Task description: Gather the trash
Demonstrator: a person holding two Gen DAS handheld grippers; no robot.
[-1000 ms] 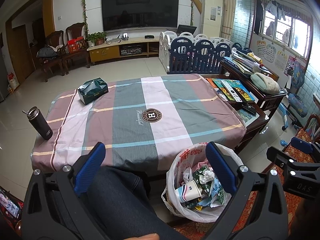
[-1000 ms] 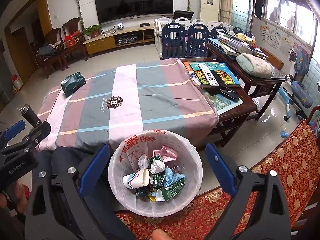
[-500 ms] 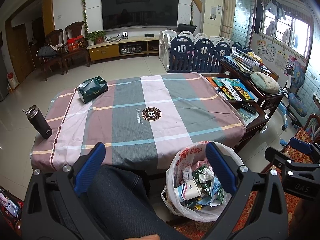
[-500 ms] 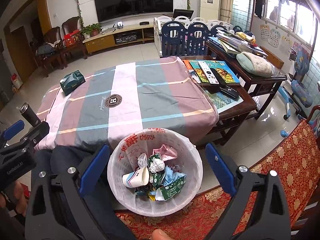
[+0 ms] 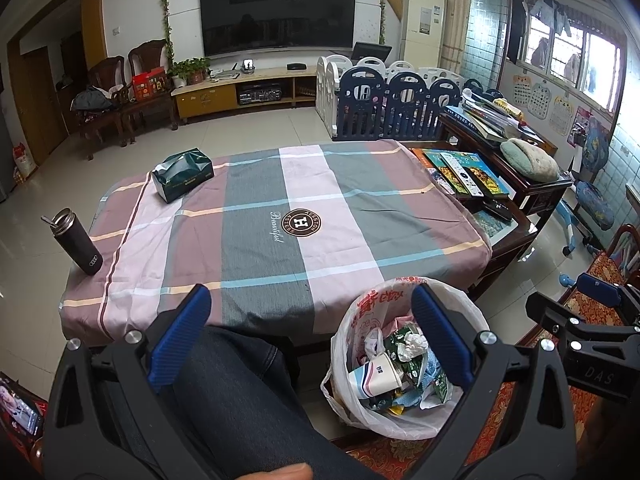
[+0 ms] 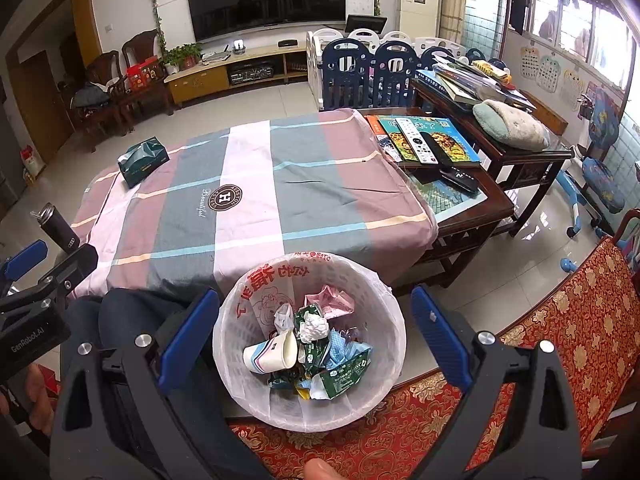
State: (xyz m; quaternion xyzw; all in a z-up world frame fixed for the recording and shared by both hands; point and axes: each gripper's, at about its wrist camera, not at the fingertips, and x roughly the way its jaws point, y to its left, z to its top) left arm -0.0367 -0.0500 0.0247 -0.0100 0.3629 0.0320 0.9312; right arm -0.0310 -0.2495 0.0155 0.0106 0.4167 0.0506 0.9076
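Both my left gripper (image 5: 306,336) and right gripper (image 6: 316,340) hung wide open, empty, above the lined bin (image 6: 384,392) holding a paper cup (image 6: 270,356) and crumpled wrappers (image 6: 340,372).

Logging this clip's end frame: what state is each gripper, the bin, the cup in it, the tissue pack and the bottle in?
Left gripper: open, empty.
Right gripper: open, empty.
Trash bin: upright, lined, partly filled.
Paper cup: on its side in the bin.
Tissue pack: opened.
Black bottle: upright.

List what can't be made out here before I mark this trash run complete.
- Lower layers of the white-lined waste basket: both views, buried under the paper cup and wrappers.
- Floor beneath the plaid-clothed table: both views, the cloth hides it.
- Left-edge phone screen: left wrist view, cropped and blurred.
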